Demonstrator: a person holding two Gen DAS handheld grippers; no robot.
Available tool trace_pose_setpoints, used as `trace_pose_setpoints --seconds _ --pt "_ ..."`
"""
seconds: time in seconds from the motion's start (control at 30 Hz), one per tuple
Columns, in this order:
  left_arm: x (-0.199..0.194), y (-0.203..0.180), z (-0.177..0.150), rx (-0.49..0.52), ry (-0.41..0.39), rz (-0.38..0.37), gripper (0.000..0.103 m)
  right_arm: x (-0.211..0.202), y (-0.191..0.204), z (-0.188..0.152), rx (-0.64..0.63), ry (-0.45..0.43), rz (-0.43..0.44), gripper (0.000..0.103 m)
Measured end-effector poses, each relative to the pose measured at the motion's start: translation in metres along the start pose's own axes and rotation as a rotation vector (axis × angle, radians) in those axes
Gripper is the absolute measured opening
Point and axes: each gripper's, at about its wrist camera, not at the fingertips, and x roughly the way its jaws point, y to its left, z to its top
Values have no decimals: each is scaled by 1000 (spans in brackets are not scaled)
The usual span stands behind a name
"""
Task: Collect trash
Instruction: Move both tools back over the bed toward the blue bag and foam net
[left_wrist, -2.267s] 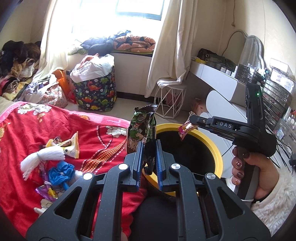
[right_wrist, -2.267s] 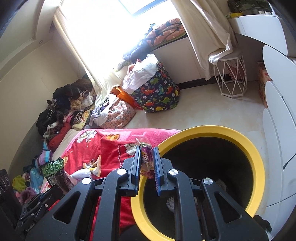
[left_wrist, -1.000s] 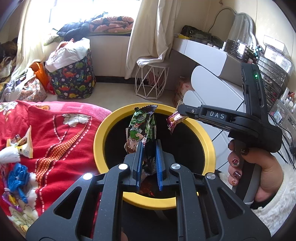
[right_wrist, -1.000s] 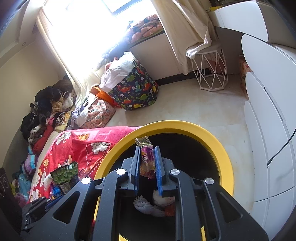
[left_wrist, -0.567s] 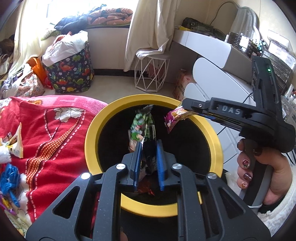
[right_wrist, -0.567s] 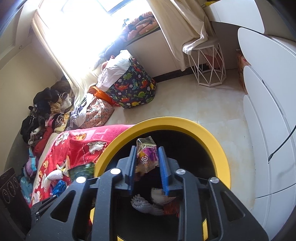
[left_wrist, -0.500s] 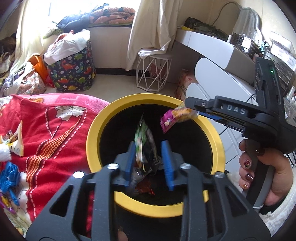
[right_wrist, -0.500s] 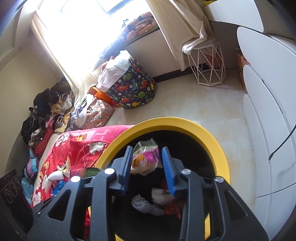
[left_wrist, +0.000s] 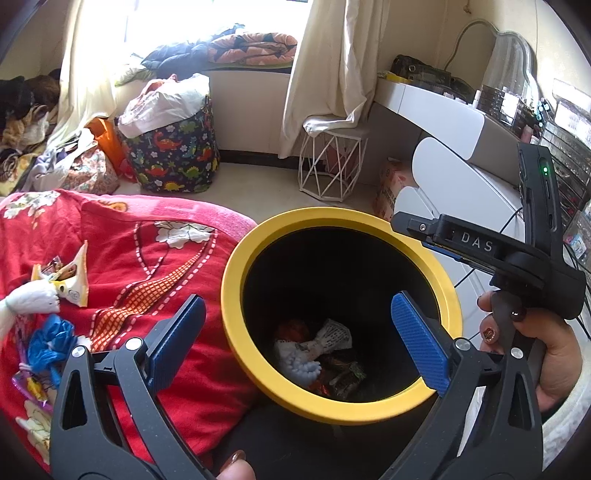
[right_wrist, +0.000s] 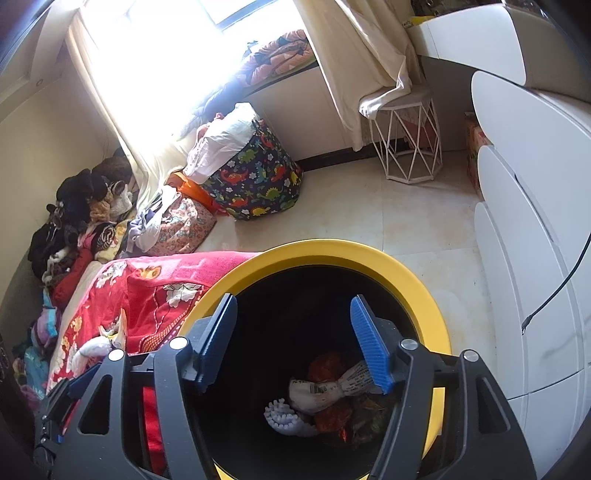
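A black bin with a yellow rim (left_wrist: 236, 284) stands beside the bed; it also shows in the right wrist view (right_wrist: 369, 254). Several wrappers (left_wrist: 325, 354) lie at its bottom, also in the right wrist view (right_wrist: 332, 395). My left gripper (left_wrist: 299, 339) is open and empty, over the bin's near left edge. My right gripper (right_wrist: 295, 343) is open and empty above the bin mouth; its body shows in the left wrist view (left_wrist: 476, 247) over the far right rim. More trash (left_wrist: 62, 280) lies on the red blanket (left_wrist: 147, 266).
A dinosaur-print basket (left_wrist: 173, 155) and a white wire stool (left_wrist: 332, 166) stand on the floor near the window. White drawers (right_wrist: 528, 206) are to the bin's right. Clothes pile (right_wrist: 81, 218) lies at the far left.
Both grippers have opened. The green wrapper dropped out of the left and the pink wrapper out of the right, and both now lie in the bin.
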Motion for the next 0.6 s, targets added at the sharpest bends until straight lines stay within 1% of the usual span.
trace_pose_setpoints --seconds 0.13,0.23,0.37,0.6 --pt "-7 5 2 -9 -14 13 93 -2 9 -1 -28 -7 -3 67" --pt "-13 7 3 -8 -27 26 93 -2 13 1 -43 -9 -4 68" --pt "-22 12 3 -9 -45 45 93 -6 21 1 -58 -23 0 74" --pt "-36 23 6 -17 -77 78 93 -11 35 1 -86 -32 11 75"
